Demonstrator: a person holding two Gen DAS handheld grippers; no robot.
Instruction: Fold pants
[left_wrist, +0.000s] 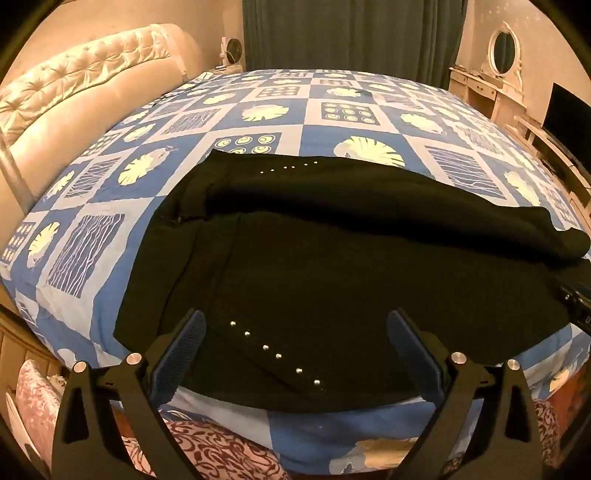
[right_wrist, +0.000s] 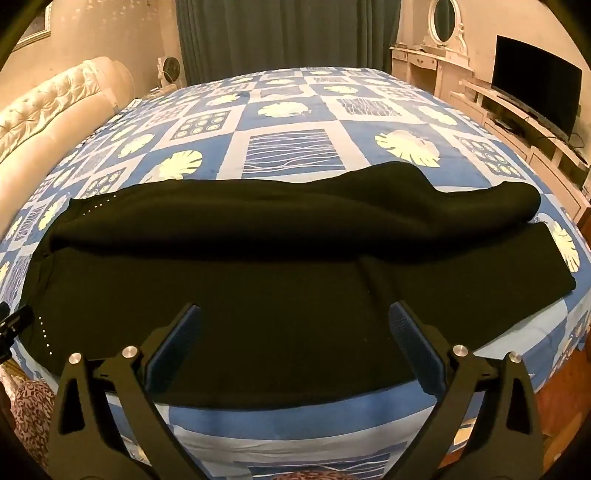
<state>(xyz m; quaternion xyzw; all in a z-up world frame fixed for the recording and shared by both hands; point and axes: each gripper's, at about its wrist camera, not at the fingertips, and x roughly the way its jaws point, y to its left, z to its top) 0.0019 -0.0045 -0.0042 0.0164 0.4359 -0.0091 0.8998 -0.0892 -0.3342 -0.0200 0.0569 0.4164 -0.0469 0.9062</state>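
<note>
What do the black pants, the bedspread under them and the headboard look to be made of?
Pants: matte black knit or fleece-like cloth, soft rounded folds, with small shiny studs, probably metal. Bedspread: smooth printed woven fabric, likely cotton, lying flat with light creases. Headboard: cream button-tufted upholstery with a sheen, leather or faux leather; which one is unclear.

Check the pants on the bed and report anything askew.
The far leg of the black pants is bunched and wavy, its right end humped, not flat on the near leg. Both grippers are open.
</note>
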